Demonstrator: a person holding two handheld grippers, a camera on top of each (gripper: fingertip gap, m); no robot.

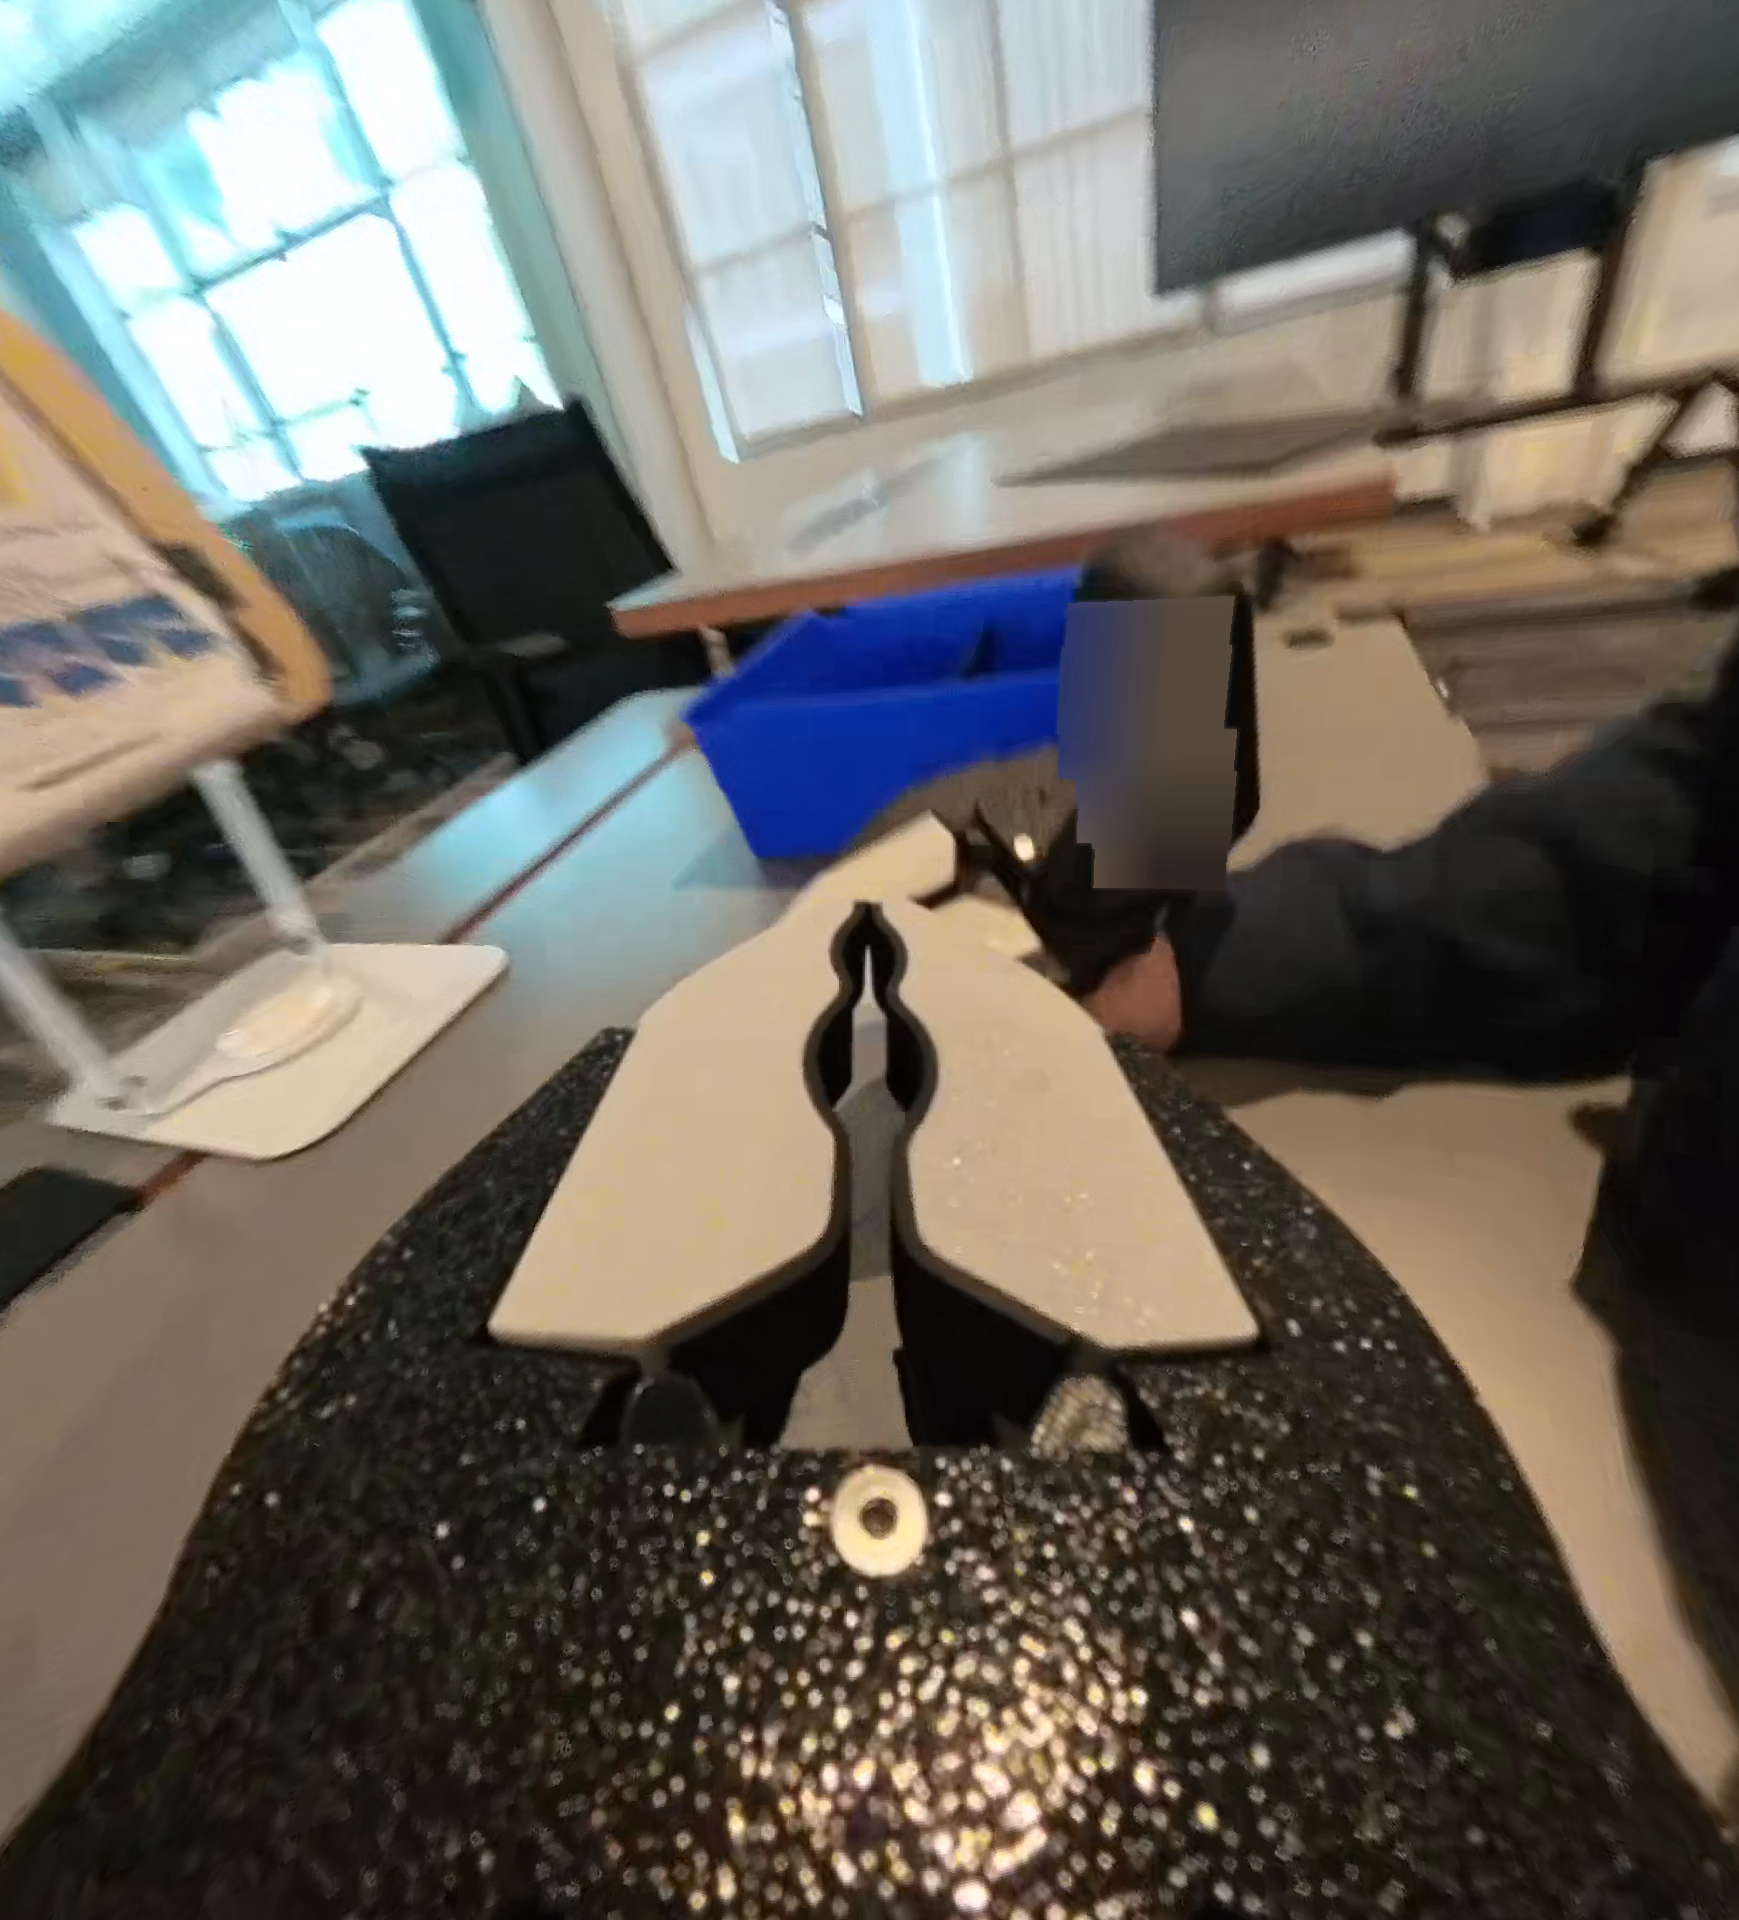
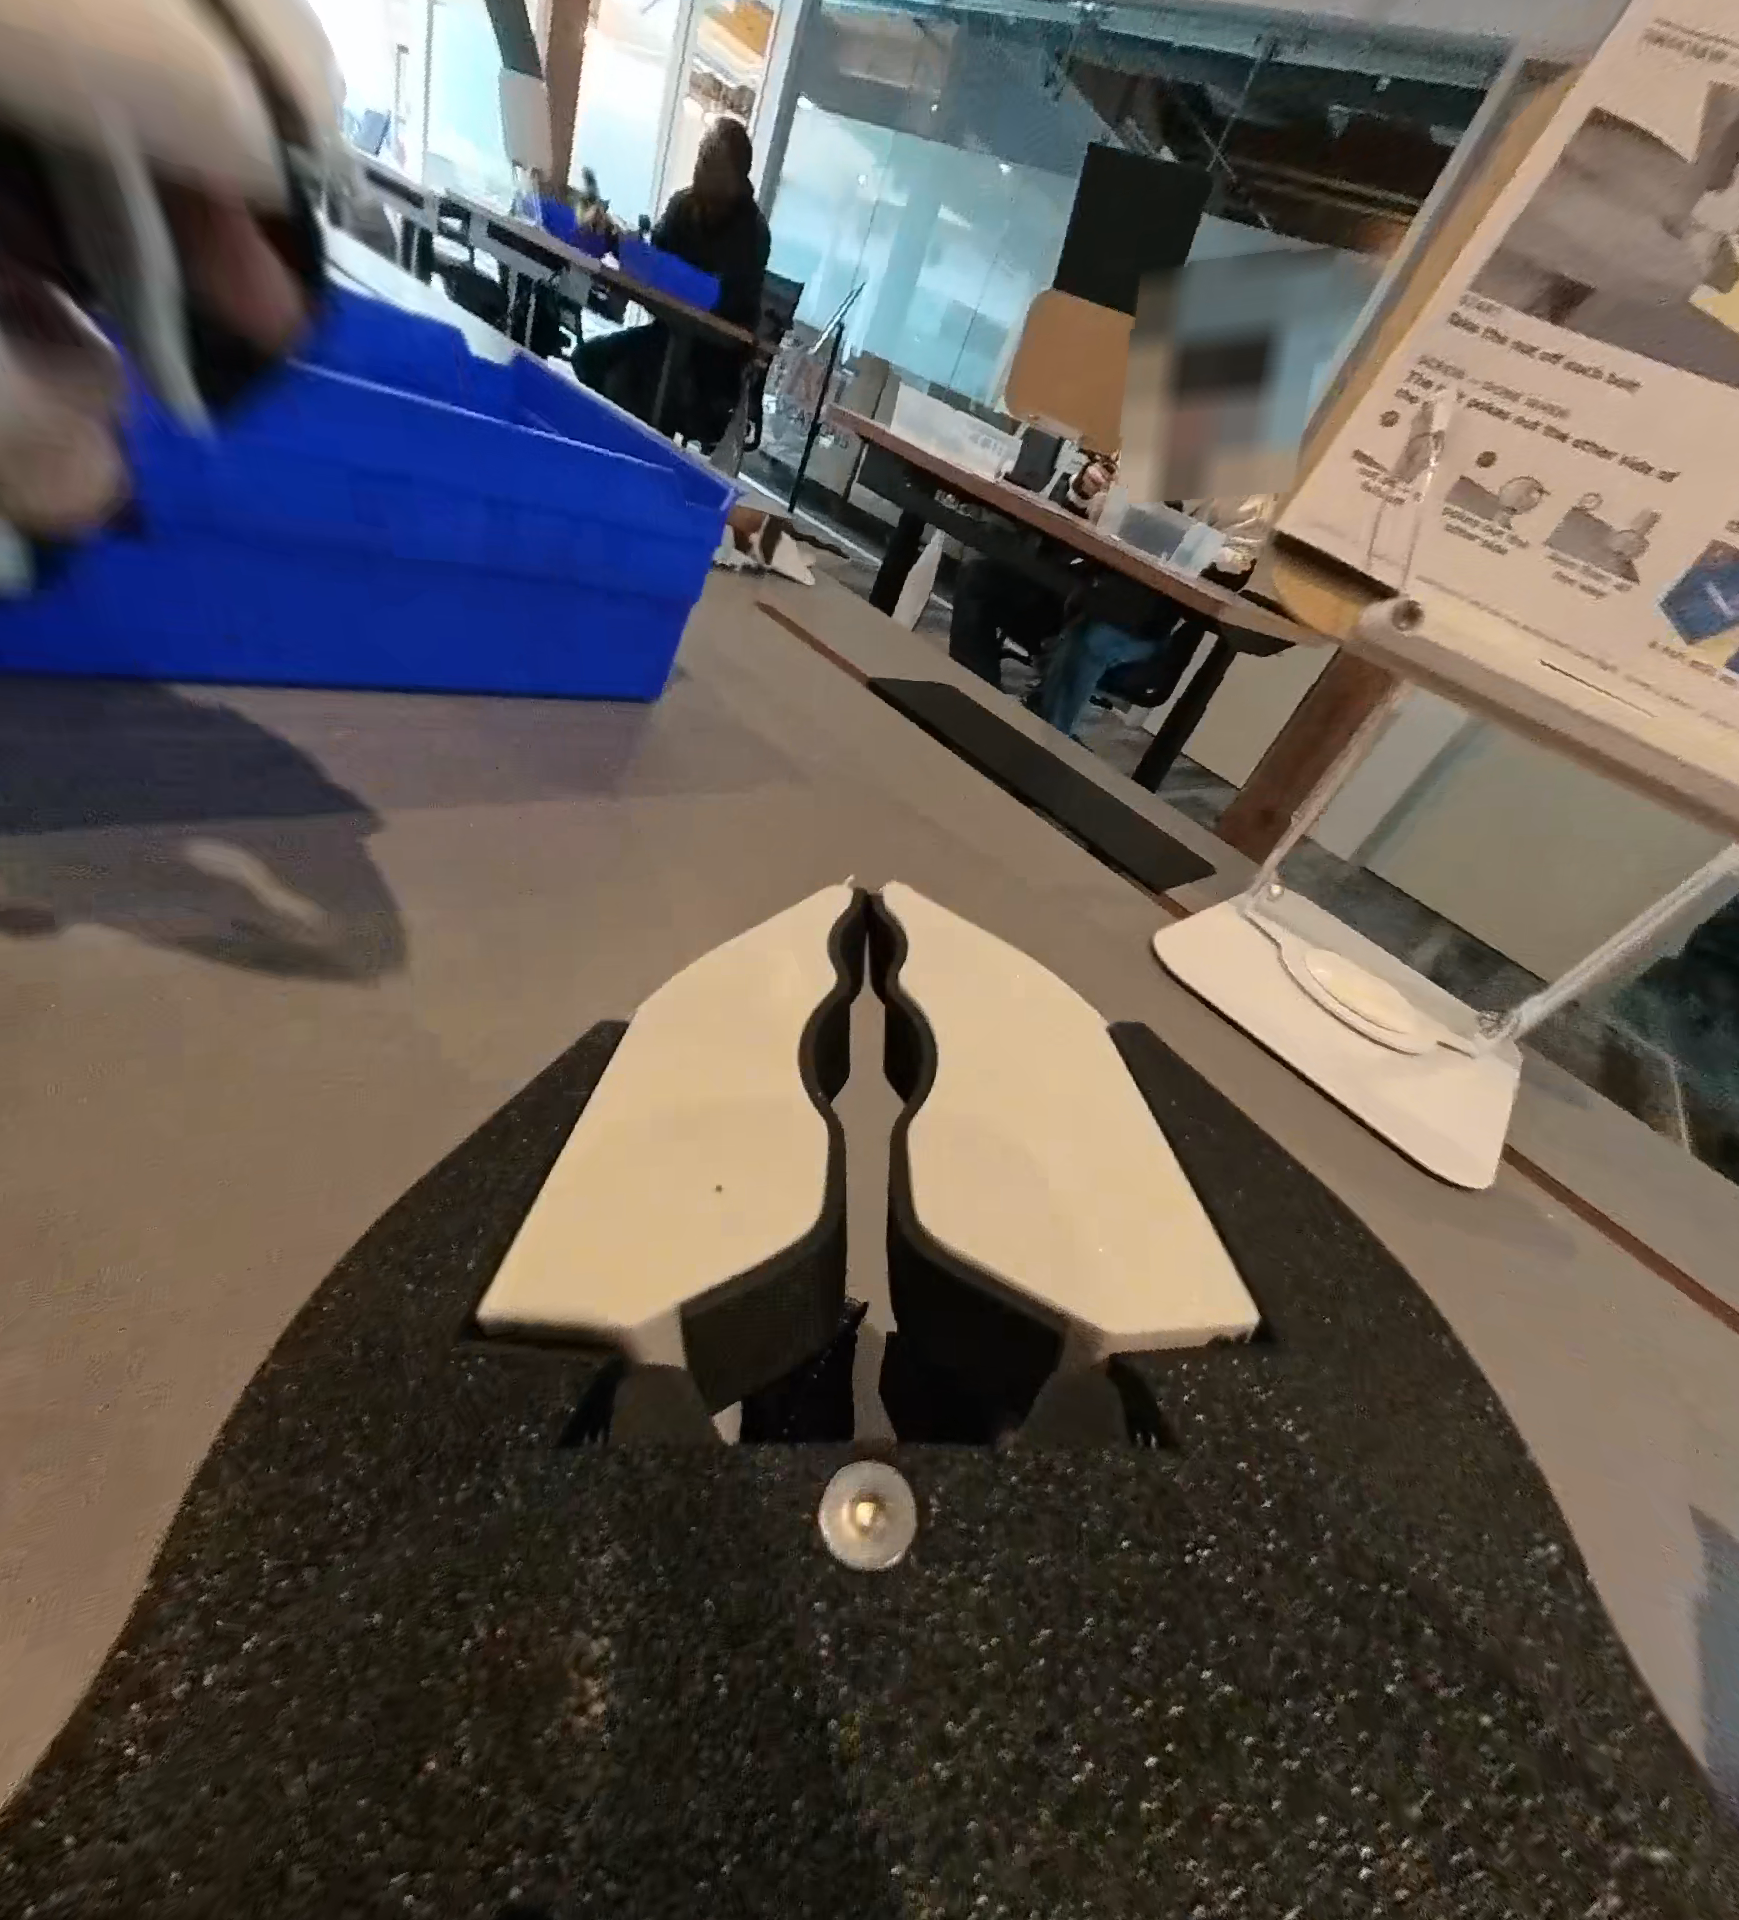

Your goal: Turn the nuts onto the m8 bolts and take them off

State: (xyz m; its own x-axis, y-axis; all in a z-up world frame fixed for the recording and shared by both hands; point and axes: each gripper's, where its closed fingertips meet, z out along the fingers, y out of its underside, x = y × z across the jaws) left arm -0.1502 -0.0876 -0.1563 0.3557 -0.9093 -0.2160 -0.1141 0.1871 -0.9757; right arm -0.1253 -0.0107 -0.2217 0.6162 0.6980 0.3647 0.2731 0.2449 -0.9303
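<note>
My left gripper (image 1: pixel 870 914) is shut, its white fingers (image 1: pixel 740 1143) meet at the tips, and nothing shows between the pads. It hovers low over the grey table (image 1: pixel 429 1299). My right gripper (image 2: pixel 870 894) is also shut with nothing between its pads, low over the same table (image 2: pixel 532 935). The right gripper also shows in the left wrist view (image 1: pixel 1041 883), just ahead to the right, with a dark sleeve (image 1: pixel 1467 935) behind it. The left gripper shows blurred in the right wrist view (image 2: pixel 65 260), over the blue bin (image 2: pixel 429 540). No nut or bolt shows in either view.
The blue bin (image 1: pixel 875 717) stands ahead of the left gripper. A clear sign stand on a white base (image 2: pixel 1364 1049) stands at the right, and also shows in the left wrist view (image 1: pixel 304 1039) at the left. A black strip (image 2: pixel 1041 779) lies at the table's edge. People sit at far tables. There is about 11 cm between the tips of the two grippers.
</note>
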